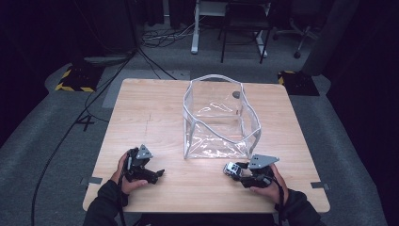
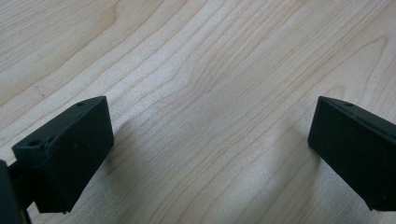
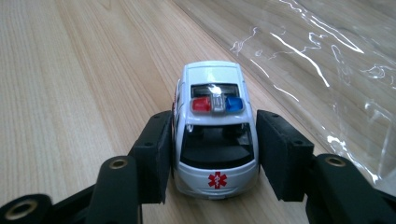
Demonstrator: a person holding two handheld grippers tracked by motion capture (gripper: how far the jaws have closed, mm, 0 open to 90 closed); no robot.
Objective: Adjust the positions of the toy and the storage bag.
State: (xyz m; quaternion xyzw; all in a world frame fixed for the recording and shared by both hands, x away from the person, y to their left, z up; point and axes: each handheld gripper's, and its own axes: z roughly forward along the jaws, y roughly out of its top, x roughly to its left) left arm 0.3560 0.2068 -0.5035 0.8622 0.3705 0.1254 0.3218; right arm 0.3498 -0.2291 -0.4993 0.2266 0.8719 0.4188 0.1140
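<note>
Light wooden bench [image 1: 155, 117] seen from above, with a clear plastic zip pouch with grey edging [image 1: 219, 120] standing open near its middle. The right gripper [image 1: 242, 173], held low at the bench's near right edge just in front of the pouch, brackets a small white toy ambulance with a red and blue roof light and a red star emblem [image 3: 214, 130]; the left jaw touches the car's side, a thin gap shows at the right jaw, and the car rests on the wood. The left gripper [image 2: 205, 154], at the near left and well apart from the pouch, has its jaws spread wide over bare wood, holding nothing.
</note>
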